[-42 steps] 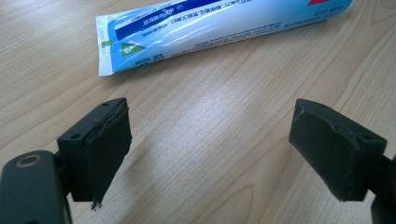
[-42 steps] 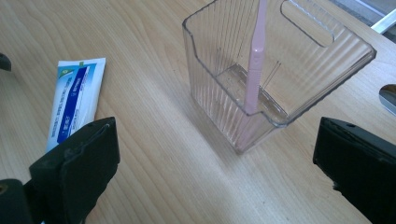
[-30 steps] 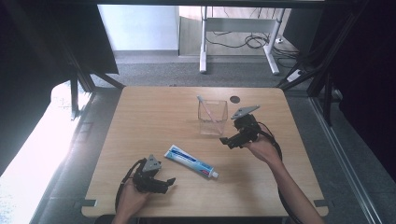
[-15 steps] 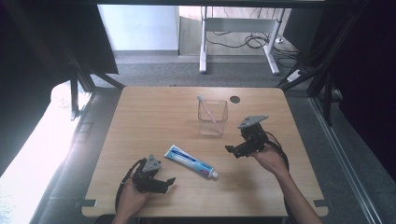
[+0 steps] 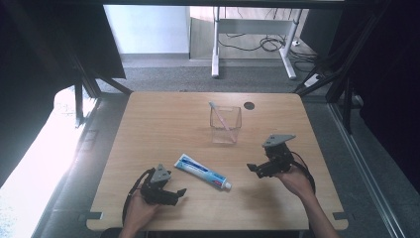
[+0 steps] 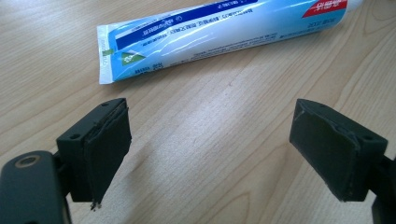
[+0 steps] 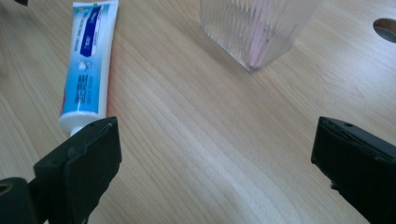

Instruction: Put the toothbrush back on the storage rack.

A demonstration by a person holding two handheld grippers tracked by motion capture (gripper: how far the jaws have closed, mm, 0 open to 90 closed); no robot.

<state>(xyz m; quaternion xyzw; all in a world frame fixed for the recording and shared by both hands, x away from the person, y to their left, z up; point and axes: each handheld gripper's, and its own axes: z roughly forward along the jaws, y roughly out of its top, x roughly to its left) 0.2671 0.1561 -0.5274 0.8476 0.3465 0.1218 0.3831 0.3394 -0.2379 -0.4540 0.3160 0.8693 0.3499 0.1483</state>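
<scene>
A blue and white toothpaste tube (image 5: 203,171) lies flat near the table's middle front, cap toward the right. Behind it stands a clear ribbed cup (image 5: 225,124) with a pink toothbrush (image 5: 220,116) leaning inside. My left gripper (image 5: 179,193) rests low at the front left, open, its jaws wide apart with bare wood between them; the tube (image 6: 219,32) lies just beyond them. My right gripper (image 5: 252,168) hovers right of the tube's cap, open and holding nothing. In the right gripper view the tube (image 7: 88,70) lies at the left and the cup (image 7: 257,28) ahead.
The wooden table (image 5: 163,124) has a round cable hole (image 5: 249,105) behind the cup. Dark frame legs stand at both sides. A white desk frame (image 5: 252,44) and cables sit on the floor beyond the far edge.
My right gripper has drawn back from the cup toward the front right and dropped lower, near the tube's cap. The left gripper has stayed put.
</scene>
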